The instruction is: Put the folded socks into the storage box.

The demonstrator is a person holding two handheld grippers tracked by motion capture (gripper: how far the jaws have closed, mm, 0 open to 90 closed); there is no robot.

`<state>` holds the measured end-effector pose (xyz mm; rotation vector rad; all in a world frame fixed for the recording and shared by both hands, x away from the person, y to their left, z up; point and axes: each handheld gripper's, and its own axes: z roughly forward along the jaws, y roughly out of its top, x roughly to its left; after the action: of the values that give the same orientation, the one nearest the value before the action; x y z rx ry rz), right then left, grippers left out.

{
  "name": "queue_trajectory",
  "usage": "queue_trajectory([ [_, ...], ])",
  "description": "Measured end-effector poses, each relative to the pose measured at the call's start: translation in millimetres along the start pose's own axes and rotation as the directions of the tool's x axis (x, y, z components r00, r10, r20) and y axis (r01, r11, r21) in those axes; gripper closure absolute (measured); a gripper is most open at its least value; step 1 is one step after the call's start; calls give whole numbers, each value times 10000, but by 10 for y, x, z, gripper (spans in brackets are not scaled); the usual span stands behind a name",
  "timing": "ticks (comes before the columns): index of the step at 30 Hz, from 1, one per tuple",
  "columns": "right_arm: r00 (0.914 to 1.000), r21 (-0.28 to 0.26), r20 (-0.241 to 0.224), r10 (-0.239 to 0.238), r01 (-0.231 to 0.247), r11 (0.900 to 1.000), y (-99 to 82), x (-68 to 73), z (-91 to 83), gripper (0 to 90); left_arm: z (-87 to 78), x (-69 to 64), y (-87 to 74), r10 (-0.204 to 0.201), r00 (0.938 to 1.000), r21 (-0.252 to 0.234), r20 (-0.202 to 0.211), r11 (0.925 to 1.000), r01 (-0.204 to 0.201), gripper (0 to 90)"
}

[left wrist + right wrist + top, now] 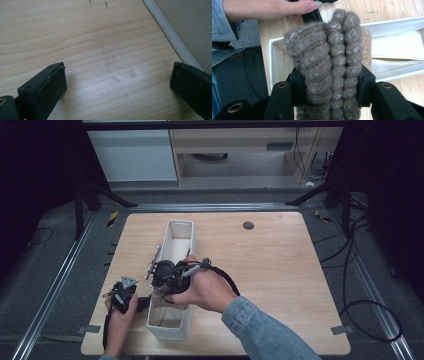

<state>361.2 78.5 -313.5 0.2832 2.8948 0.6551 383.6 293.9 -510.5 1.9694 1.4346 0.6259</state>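
High view: right hand-held gripper point(161, 289) hangs over the near half of the long white bin point(176, 279), whose long axis runs away from the person; left hand-held gripper point(142, 303) sits just beside it on the surface point(280, 270). Left gripper view: jaws wide, nothing between. Right gripper view: jaws clamp the brown knitted roll point(329, 62) lengthwise, directly above the bin.

The wooden table point(280, 270) has a small dark round cap point(248, 225) near its far edge. Around it lies grey floor point(50, 285) with black cables point(360, 285), metal rails point(55, 280) and a white cabinet point(132, 155) behind.
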Motion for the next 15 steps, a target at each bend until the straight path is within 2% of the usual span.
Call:
queue_trajectory([
  [15,9992,355,-384,51,-37,9994,12,62,210,540,3,4,2,44,10000,-14,9,10000,-44,0],
])
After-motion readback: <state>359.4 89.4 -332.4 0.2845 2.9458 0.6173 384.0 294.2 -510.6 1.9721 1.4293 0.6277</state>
